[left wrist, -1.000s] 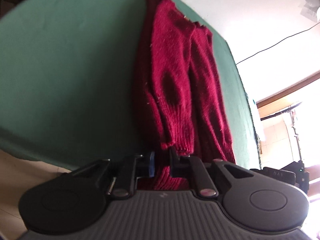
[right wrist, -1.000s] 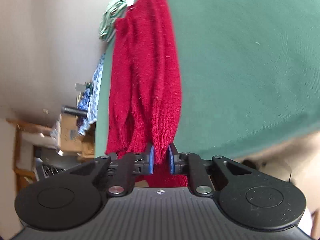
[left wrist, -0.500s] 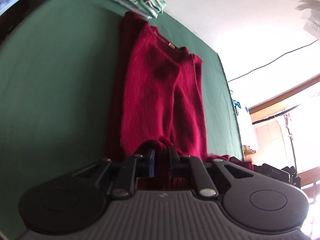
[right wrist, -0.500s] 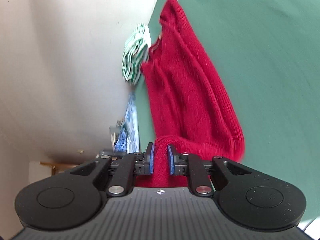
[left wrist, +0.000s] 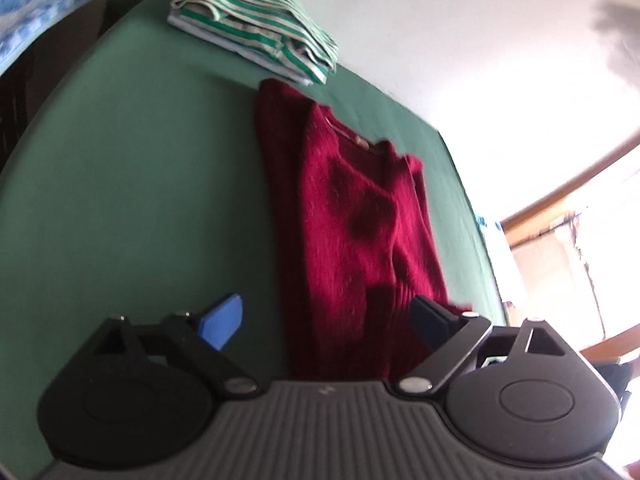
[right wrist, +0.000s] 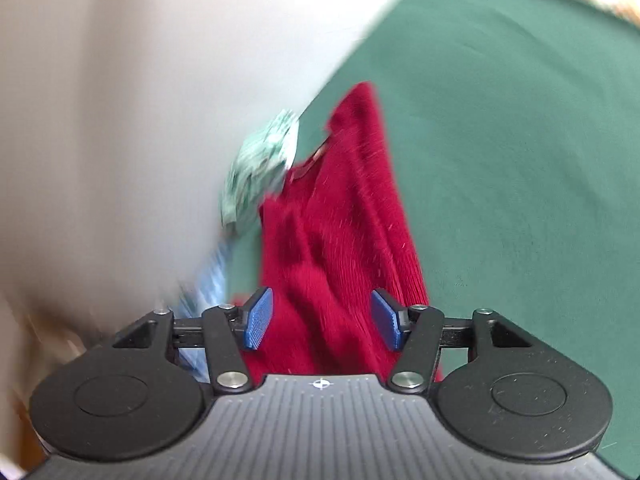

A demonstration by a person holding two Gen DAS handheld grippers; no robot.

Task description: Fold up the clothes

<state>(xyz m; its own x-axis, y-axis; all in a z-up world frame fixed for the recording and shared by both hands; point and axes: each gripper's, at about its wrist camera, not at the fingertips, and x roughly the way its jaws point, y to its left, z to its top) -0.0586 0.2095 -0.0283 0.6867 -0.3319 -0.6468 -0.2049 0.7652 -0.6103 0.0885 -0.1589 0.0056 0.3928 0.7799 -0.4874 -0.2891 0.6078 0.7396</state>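
Blue-padded fingers (left wrist: 222, 322) of the left gripper (left wrist: 326, 320) stand spread wide with nothing between the pads, the near end of a dark red sweater (left wrist: 352, 232) lying in the gap and running away ahead of them across a green table cover (left wrist: 140, 200). Its collar end, with a pale label at the neck, points away from the fingertips, and one long edge is folded in over the body. Beyond that far end, just past the sweater's shoulder, a folded green-and-white striped garment (left wrist: 256, 40) sits close to the pale wall (left wrist: 440, 40). On the other side, the right gripper (right wrist: 322, 318) is likewise parted, its ridged blue pads (right wrist: 256, 318) held apart on either side of the sweater (right wrist: 332, 240), which passes between them untouched by either pad as far as the view shows (the picture is smeared by motion blur). Ahead of these fingers the knit stretches toward the striped garment (right wrist: 260, 168), with the green cover (right wrist: 520, 160) off to the right of the fingertips.
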